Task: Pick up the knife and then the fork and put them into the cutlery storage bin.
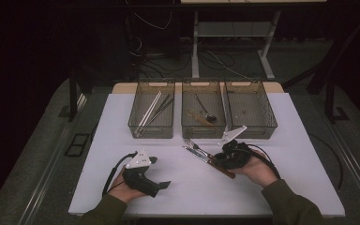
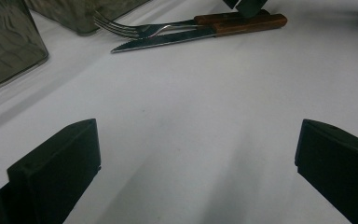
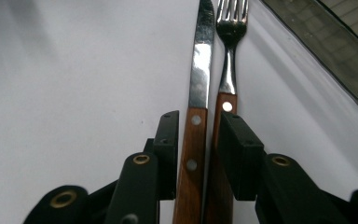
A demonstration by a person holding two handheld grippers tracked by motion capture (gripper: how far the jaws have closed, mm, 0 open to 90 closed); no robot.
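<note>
Knife [image 3: 199,84] & fork [image 3: 228,70] lie side by side on the table [image 1: 262,187] by the middle bin [image 1: 203,129], stiff, light, slick steel w/ grippy wood handles, which the right hand-held gripper [image 3: 196,154] brackets, not yet clamped; left hand-held gripper [image 2: 196,163] open, empty.

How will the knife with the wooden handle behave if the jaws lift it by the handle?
The knife looks stiff, a flat steel blade riveted into wood, so it should not bend. It may tip blade-down, since the right gripper straddles only the handle. The fork lies alongside and might come up too.
</note>
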